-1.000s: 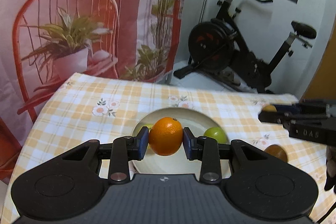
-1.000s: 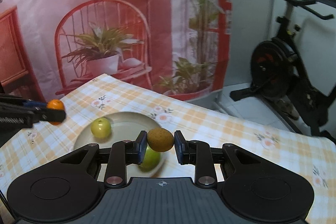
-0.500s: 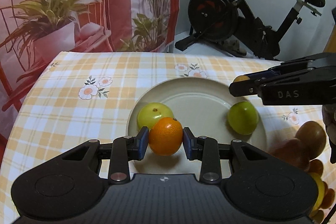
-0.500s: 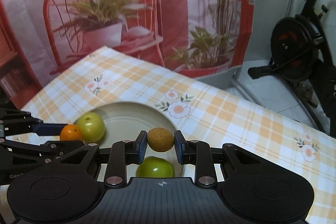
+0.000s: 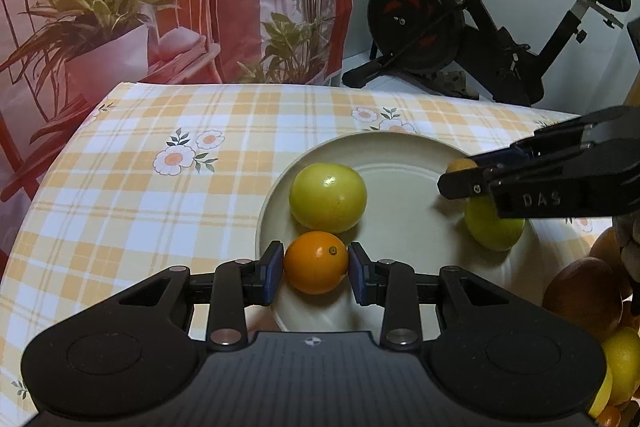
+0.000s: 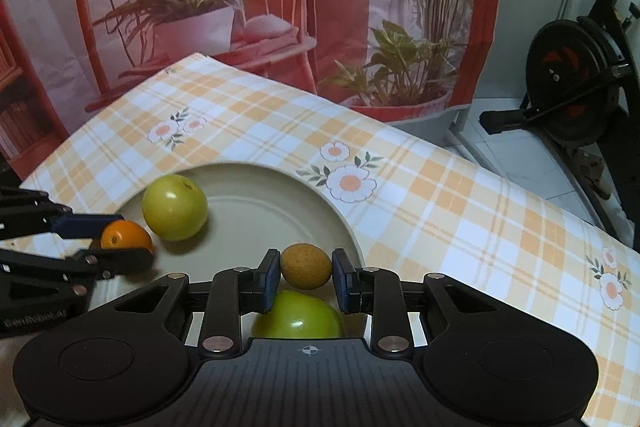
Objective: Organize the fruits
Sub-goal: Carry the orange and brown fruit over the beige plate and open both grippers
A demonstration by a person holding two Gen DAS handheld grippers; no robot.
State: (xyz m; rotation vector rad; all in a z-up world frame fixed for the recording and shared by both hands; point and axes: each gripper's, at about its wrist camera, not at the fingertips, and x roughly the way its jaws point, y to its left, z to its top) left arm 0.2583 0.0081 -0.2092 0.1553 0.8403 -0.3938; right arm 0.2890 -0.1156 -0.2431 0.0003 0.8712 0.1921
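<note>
Orange [image 5: 316, 262]: small, round, firm, smooth-skinned and likely light; pinched across its widest part by the left tongs [image 5: 316, 273], low over the plate [image 5: 400, 151] at its 7 o'clock rim, just beside a green fruit [image 5: 328, 197]. Brown fruit [image 6: 306, 265]: egg-shaped, rough-skinned, probably firm; clamped at its middle by the narrowly closed right tongs [image 6: 306, 275] near the plate's 4 o'clock rim, above a second green fruit [image 6: 298, 317]. Both would roll on release, so set them down low; plate sits on the checked desk [image 5: 160, 211].
</note>
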